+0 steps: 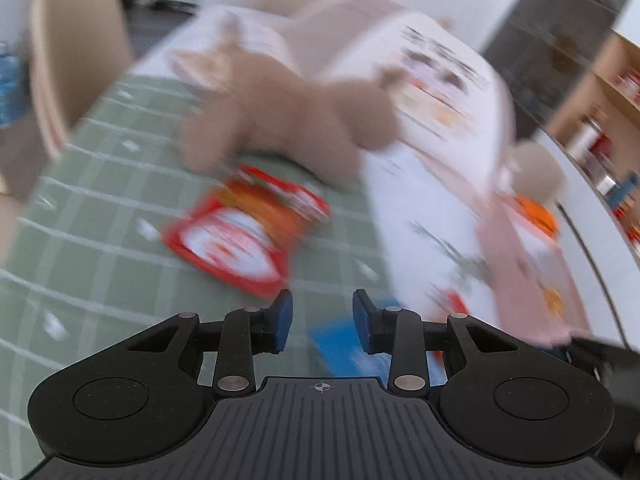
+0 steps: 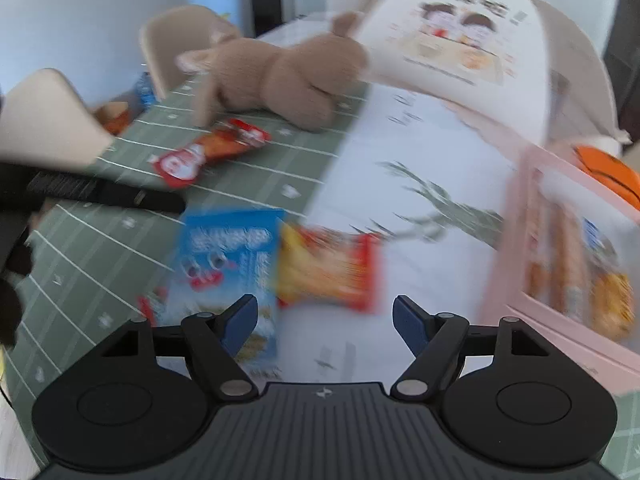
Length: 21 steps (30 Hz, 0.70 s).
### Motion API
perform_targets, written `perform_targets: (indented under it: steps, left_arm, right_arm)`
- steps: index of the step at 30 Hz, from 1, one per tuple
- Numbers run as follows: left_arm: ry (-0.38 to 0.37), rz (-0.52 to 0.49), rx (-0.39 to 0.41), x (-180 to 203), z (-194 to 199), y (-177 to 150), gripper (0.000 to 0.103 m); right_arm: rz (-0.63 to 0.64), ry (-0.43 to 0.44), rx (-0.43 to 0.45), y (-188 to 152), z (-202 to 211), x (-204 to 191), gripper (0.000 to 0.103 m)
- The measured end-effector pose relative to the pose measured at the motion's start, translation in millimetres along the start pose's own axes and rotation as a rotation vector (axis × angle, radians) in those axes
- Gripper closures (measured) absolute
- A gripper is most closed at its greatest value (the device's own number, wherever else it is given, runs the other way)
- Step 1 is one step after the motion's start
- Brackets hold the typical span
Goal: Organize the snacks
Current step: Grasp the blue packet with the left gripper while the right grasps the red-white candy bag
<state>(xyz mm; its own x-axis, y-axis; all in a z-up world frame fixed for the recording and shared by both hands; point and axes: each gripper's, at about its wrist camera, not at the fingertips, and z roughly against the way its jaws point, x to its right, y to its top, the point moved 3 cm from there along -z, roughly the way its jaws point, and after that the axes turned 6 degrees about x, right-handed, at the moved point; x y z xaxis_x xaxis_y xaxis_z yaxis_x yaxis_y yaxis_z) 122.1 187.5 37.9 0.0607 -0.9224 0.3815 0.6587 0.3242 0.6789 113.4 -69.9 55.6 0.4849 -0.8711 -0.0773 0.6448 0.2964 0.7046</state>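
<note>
The frames are motion-blurred. My left gripper [image 1: 322, 300] hangs over the green checked tablecloth [image 1: 100, 240], its blue pads a short way apart with nothing pressed between them. A blue snack packet [image 1: 344, 348] lies on the table below the gap, and a red packet [image 1: 240, 232] lies just ahead. My right gripper [image 2: 325, 304] stands wide open and empty over a white printed sheet [image 2: 400, 184]. The blue packet [image 2: 228, 264] lies by its left finger. An orange-red packet [image 2: 332, 272] is in front of it, and the red packet [image 2: 212, 152] lies farther off.
A pink tray [image 2: 516, 240] holding several snacks sits at the right, with an orange ball [image 2: 612, 172] behind it. A brown plush toy [image 2: 272, 72] and a white printed bag [image 2: 460, 40] stand at the back. Beige chairs [image 1: 76, 52] line the table's far side.
</note>
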Motion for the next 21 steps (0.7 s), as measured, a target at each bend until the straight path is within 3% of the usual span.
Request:
perform_targets:
  steps: [3,5,10,15,21]
  left_arm:
    - [0.097,-0.002,0.035,-23.3,-9.8,18.9,0.066]
    - [0.132,0.028,0.01,-30.4,-17.2,25.6,0.066]
    - [0.017,0.024,-0.084,-12.5,-16.3,-0.5,0.066]
    - [-0.062,-0.007,-0.158,14.7,-8.1,-48.6,0.066]
    - [-0.024,-0.116,-0.177,45.0,1.0,-73.6,0.066]
  right_arm:
    - [-0.029,0.021,-0.007,11.9,-25.3,-18.9,0.028]
    - [-0.073,0.039,-0.047,11.7,-43.4,-28.2,0.028]
    - [-0.12,0.103,-0.12,-14.8,-37.1,-32.3,0.034]
    - [-0.194,0.076,-0.134,-32.8,-3.3,9.2,0.038]
    - [-0.239,-0.105,-0.048,-2.7,-18.6,35.5,0.037]
